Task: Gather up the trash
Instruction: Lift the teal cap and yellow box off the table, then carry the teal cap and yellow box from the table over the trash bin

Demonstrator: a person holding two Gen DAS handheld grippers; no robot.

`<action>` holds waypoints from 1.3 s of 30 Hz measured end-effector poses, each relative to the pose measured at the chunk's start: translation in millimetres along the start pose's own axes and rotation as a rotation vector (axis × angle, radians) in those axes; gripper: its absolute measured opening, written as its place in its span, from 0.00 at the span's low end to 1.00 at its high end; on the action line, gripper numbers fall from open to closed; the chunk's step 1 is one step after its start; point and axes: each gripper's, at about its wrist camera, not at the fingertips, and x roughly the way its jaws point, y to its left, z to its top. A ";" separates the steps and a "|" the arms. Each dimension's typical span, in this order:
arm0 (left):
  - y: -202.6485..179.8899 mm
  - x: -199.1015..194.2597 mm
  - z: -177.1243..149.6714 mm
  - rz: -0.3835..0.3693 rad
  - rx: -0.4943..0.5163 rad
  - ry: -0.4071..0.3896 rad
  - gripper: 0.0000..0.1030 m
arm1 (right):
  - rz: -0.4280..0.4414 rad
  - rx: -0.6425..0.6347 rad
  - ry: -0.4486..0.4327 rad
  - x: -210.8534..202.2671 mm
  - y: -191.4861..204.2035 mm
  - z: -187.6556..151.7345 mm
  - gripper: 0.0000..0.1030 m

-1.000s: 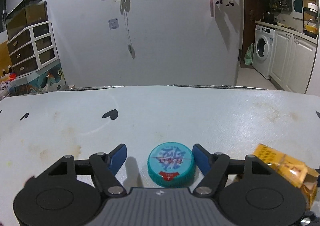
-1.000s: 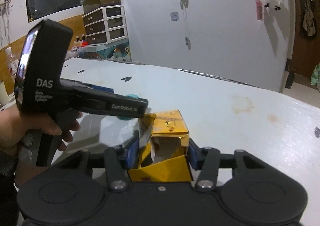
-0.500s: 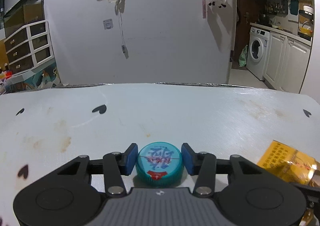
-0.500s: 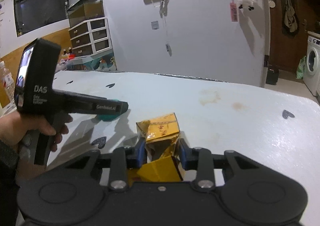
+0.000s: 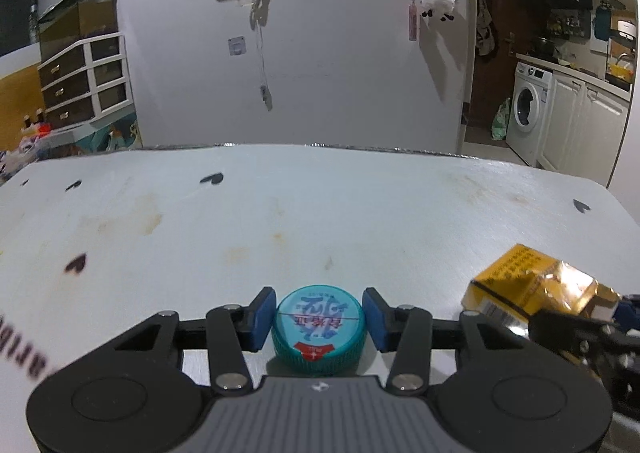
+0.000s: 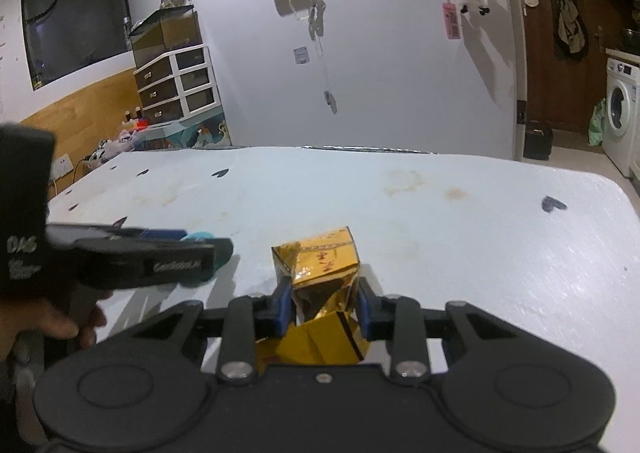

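Note:
A round teal bottle cap [image 5: 319,327] with blue and red print sits between the blue pads of my left gripper [image 5: 319,313], which is shut on it just over the white table [image 5: 320,213]. My right gripper [image 6: 323,305] is shut on a crushed yellow and gold carton [image 6: 320,265], whose sides are dented inward by the pads. The carton [image 5: 532,285] also shows at the right of the left wrist view. In the right wrist view the left gripper [image 6: 160,257] is at the left, held by a hand [image 6: 60,317], with a sliver of the cap [image 6: 198,237] showing.
The table carries small black heart marks [image 5: 212,177] and brownish stains [image 6: 404,181]. Its far edge meets a white wall with hanging items. A drawer unit [image 6: 176,85] stands at the back left and a washing machine [image 5: 528,109] at the right.
The left jaws closed onto the teal cap. The right jaws squeezed in on the carton and crushed it. Both grippers slid across the table with their objects.

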 end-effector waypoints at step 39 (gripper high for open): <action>-149.8 -207.6 -122.6 -0.089 0.033 -0.100 0.47 | -0.082 0.085 -0.049 -222.2 -67.6 -107.2 0.32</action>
